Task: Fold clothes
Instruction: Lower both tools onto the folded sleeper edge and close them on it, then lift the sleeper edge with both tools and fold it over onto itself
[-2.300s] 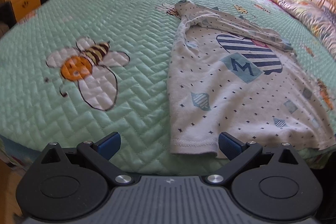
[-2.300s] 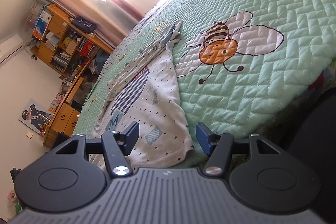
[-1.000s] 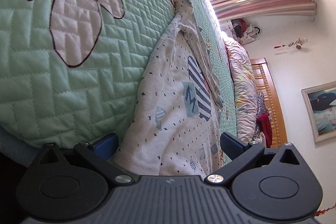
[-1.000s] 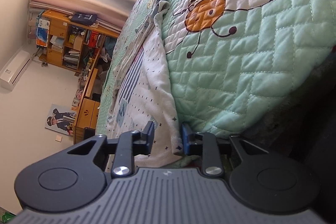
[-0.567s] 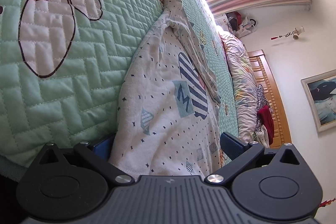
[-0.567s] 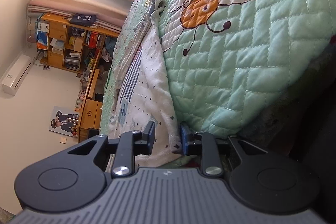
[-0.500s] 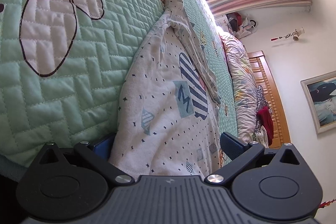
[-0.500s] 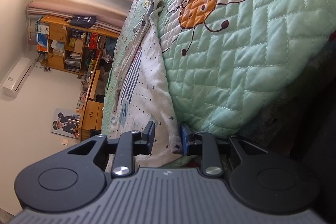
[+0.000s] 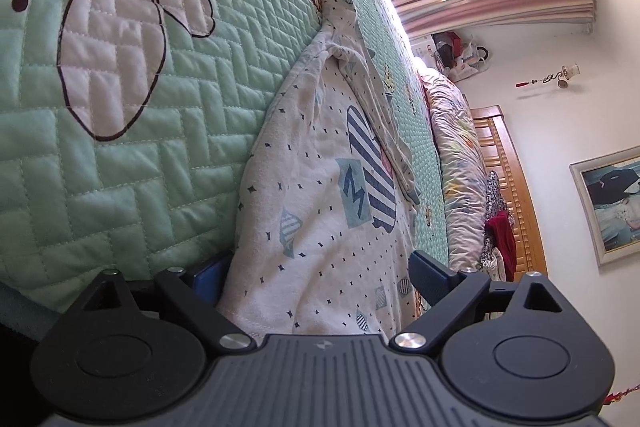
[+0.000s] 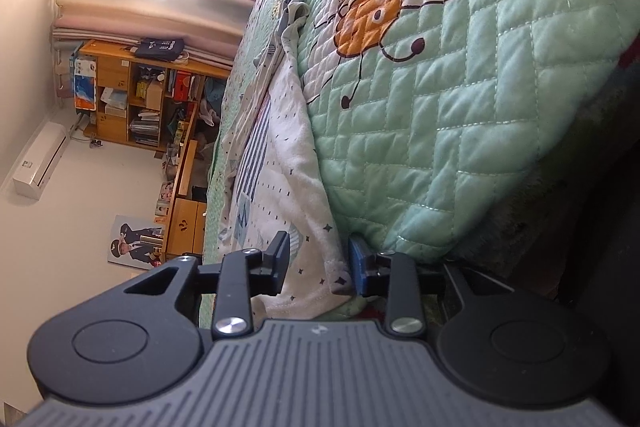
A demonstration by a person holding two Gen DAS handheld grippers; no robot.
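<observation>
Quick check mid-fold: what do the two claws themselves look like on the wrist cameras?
Both match. The left claw and right claw each have a ribbed grey body, two black round-lobed housings with triangular cut-outs, black linkage arms with silver screws, and blue pads on the fingers. No cables, sleeves or hands show.

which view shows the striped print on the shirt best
The left wrist view: the shirt lies face-on there, so the striped print with its letter patch is clear. The right wrist view catches the print edge-on, squeezed into a thin band.
</observation>
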